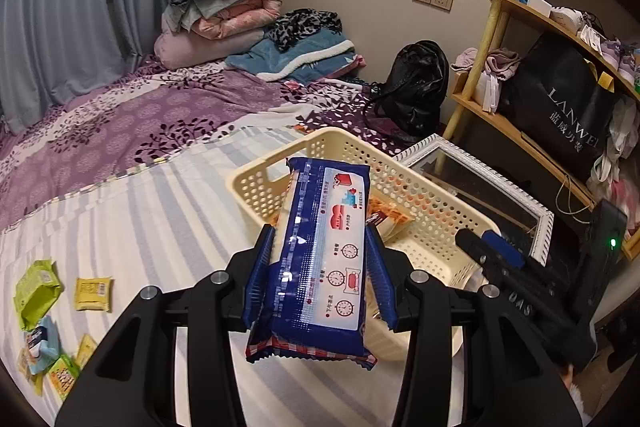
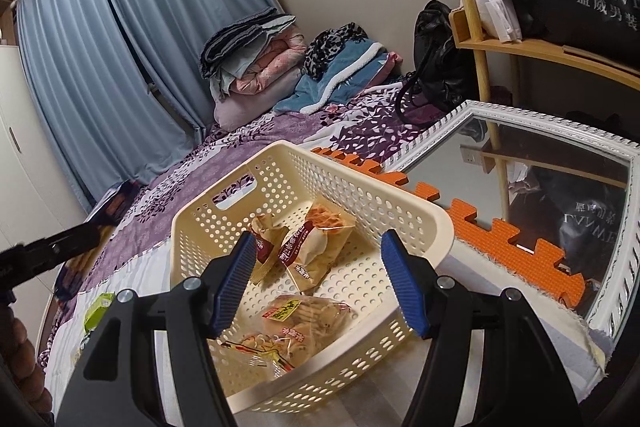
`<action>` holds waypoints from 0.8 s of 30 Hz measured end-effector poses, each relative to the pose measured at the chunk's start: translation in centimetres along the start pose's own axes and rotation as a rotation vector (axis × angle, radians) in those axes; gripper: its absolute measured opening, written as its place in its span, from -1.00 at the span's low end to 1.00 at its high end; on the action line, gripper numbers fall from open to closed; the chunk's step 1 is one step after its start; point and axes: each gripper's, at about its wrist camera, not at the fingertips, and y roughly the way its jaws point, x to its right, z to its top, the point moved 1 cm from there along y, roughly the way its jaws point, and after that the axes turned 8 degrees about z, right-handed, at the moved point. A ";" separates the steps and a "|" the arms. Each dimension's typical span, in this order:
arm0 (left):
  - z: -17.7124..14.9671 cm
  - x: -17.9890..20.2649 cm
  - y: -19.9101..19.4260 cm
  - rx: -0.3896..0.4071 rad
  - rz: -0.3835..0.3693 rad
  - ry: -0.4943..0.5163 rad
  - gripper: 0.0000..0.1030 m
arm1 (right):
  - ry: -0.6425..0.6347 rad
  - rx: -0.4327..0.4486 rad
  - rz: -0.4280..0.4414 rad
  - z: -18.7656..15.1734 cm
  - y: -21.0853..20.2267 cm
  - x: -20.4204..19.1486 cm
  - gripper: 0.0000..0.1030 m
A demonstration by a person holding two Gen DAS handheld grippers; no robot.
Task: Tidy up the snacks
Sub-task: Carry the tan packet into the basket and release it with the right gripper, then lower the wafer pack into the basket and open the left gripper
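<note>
My left gripper (image 1: 320, 255) is shut on a long blue snack packet (image 1: 324, 251), held lengthwise above the striped bed sheet just before the cream perforated basket (image 1: 432, 211). My right gripper (image 2: 320, 283) stands open over the basket's (image 2: 360, 175) near side, with nothing between its blue pads. Inside the basket lie brown-wrapped pastry packs (image 2: 316, 247) and a clear biscuit pack (image 2: 304, 315). The right gripper (image 1: 486, 245) shows at the basket's right edge in the left wrist view. The left gripper with its blue packet (image 2: 116, 203) shows at far left in the right wrist view.
Loose snacks lie on the sheet at left: a green pack (image 1: 36, 291), a yellow one (image 1: 93, 293) and several more below. A white-framed mirror (image 2: 540, 187) and an orange foam mat (image 2: 500, 247) lie beside the basket. Behind are folded blankets (image 1: 224, 11), a black bag (image 1: 416, 87) and a wooden shelf (image 1: 520, 135).
</note>
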 end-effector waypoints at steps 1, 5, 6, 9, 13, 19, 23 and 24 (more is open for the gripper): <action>0.2 0.3 0.4 -0.003 -0.006 0.001 -0.11 | 0.000 -0.001 0.000 0.0 0.0 0.1 0.26; 1.1 1.7 2.0 -0.012 -0.019 0.010 -0.11 | 0.000 0.001 -0.001 0.0 0.0 0.3 0.26; 1.3 2.1 2.4 -0.015 -0.026 0.007 -0.11 | -0.001 0.002 -0.001 0.1 0.0 0.3 0.26; 1.9 2.7 3.1 -0.007 -0.056 0.004 0.46 | 0.001 0.002 0.000 0.1 0.0 0.4 0.26; 2.4 2.6 3.0 0.020 -0.062 -0.021 0.65 | -0.002 -0.002 0.004 0.1 0.0 0.4 0.26; 2.1 1.3 2.2 0.023 -0.024 -0.030 0.65 | -0.002 -0.004 0.014 0.1 0.1 -0.1 0.27; 2.1 0.6 1.7 0.029 -0.010 -0.043 0.65 | -0.018 -0.005 0.028 0.0 0.0 -0.9 0.27; 2.1 0.5 1.5 0.030 -0.005 -0.045 0.66 | -0.022 -0.005 0.031 0.0 -0.1 -1.1 0.27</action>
